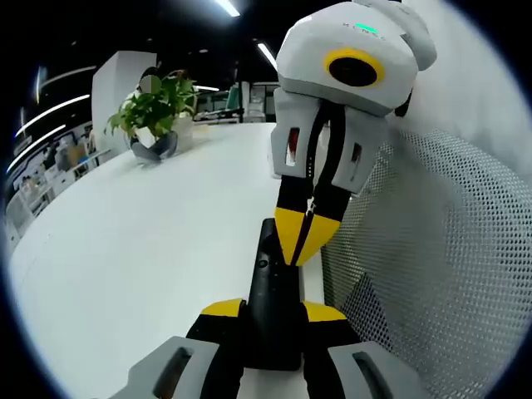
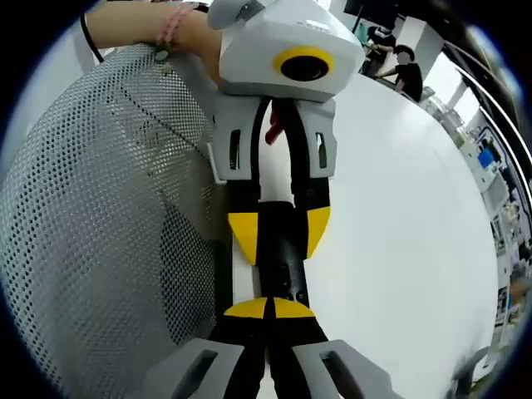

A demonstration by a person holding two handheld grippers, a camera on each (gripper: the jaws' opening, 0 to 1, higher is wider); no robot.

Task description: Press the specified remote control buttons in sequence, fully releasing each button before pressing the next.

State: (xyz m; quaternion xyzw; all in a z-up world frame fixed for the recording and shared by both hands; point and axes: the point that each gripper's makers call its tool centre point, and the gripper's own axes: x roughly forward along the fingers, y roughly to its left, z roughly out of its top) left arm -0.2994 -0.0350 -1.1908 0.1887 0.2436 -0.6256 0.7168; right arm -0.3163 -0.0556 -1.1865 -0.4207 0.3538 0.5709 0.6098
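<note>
At the white table's edge beside a mesh chair back, a slim, rigid, likely light and slick remote is clamped end-on by the left gripper, best held by its long sides, while buttons are met by the right gripper's closed, empty tips.

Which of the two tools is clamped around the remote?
The left tool: its yellow-tipped jaws straddle the black remote control. The right tool is closed, its tips pressing down on the remote.

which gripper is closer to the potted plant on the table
Left. The left gripper, clamped on the black remote's near end, faces the potted plant; the right gripper reaches in from the opposite side, at the mesh chair back.
</note>
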